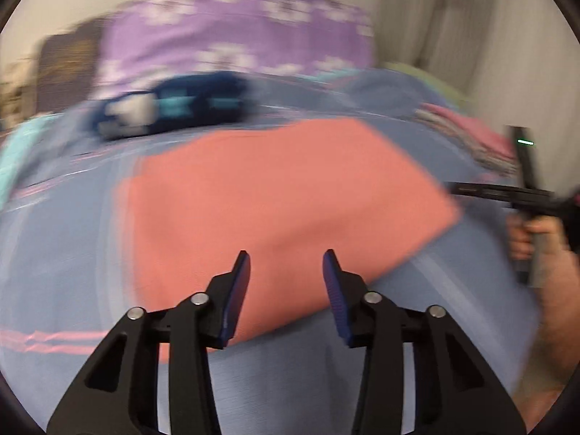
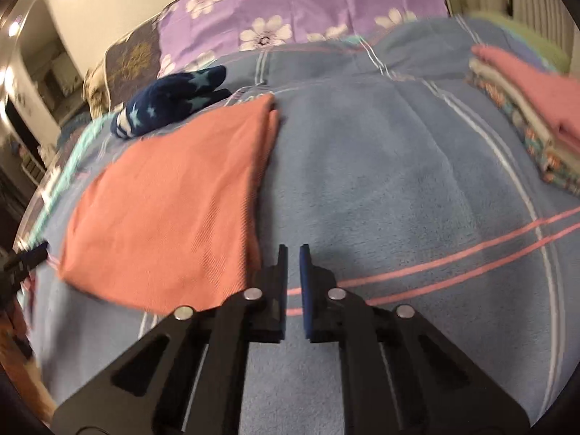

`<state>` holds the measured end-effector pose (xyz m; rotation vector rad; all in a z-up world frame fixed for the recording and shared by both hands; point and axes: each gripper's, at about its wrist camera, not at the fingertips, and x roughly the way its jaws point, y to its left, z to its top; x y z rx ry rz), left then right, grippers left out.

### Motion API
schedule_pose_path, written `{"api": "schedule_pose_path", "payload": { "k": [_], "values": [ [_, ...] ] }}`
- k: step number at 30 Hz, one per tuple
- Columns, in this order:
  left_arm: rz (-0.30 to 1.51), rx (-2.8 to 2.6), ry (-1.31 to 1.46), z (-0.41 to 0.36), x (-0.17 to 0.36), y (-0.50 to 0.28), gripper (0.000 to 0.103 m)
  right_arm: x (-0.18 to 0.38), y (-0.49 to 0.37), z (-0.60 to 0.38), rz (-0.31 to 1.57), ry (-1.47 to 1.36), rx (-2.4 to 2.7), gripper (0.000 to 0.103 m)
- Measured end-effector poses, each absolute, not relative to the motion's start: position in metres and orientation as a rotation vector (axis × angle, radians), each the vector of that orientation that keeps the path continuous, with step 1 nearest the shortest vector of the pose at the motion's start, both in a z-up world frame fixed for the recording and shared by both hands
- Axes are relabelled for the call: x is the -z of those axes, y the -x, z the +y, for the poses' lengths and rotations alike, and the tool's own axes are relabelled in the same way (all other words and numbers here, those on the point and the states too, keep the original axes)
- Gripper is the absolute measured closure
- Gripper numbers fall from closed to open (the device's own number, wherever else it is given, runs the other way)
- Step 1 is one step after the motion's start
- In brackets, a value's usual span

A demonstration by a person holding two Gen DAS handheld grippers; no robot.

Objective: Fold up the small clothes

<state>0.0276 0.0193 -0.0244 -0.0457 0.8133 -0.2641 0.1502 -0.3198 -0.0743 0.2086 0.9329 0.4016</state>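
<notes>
A folded salmon-pink cloth (image 1: 275, 195) lies flat on the blue blanket (image 1: 453, 308). It also shows in the right wrist view (image 2: 170, 214), left of centre. My left gripper (image 1: 286, 257) is open and empty, its fingers over the cloth's near edge. My right gripper (image 2: 293, 250) is nearly shut with a narrow gap and holds nothing, just right of the cloth's near corner over the blanket (image 2: 398, 188). The right gripper with its hand shows at the right edge of the left wrist view (image 1: 507, 195). The left wrist view is motion-blurred.
A navy garment with teal stars (image 2: 170, 101) lies beyond the cloth, also blurred in the left wrist view (image 1: 170, 107). A stack of folded clothes (image 2: 525, 108) sits at the right. A purple flowered pillow (image 2: 290, 11) lies at the back.
</notes>
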Motion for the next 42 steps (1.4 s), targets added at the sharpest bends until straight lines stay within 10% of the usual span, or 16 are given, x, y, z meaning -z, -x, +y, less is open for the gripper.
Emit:
{"api": "schedule_pose_path", "payload": {
  "k": [9, 19, 21, 24, 29, 42],
  "values": [
    [0.931, 0.461, -0.116, -0.150, 0.049, -0.098, 0.069, 0.112, -0.158, -0.365, 0.910, -0.483, -0.483, 0.100],
    [0.987, 0.317, -0.223, -0.226, 0.068, -0.137, 0.047, 0.113, -0.154, -0.371, 0.900, -0.516, -0.500, 0.099],
    [0.986, 0.301, -0.203, -0.218, 0.071, -0.138, 0.080, 0.113, -0.154, -0.371, 0.900, -0.521, -0.500, 0.099],
    [1.015, 0.342, -0.007, -0.180, 0.068, -0.137, 0.101, 0.110, -0.155, -0.370, 0.921, -0.500, -0.484, 0.099],
    [1.009, 0.342, 0.118, -0.148, 0.069, -0.131, 0.101, 0.083, -0.163, -0.351, 0.987, -0.381, -0.450, 0.071],
    [1.030, 0.395, 0.061, -0.172, 0.079, -0.123, 0.089, 0.080, -0.284, -0.273, 1.068, -0.196, -0.567, 0.071]
  ]
}}
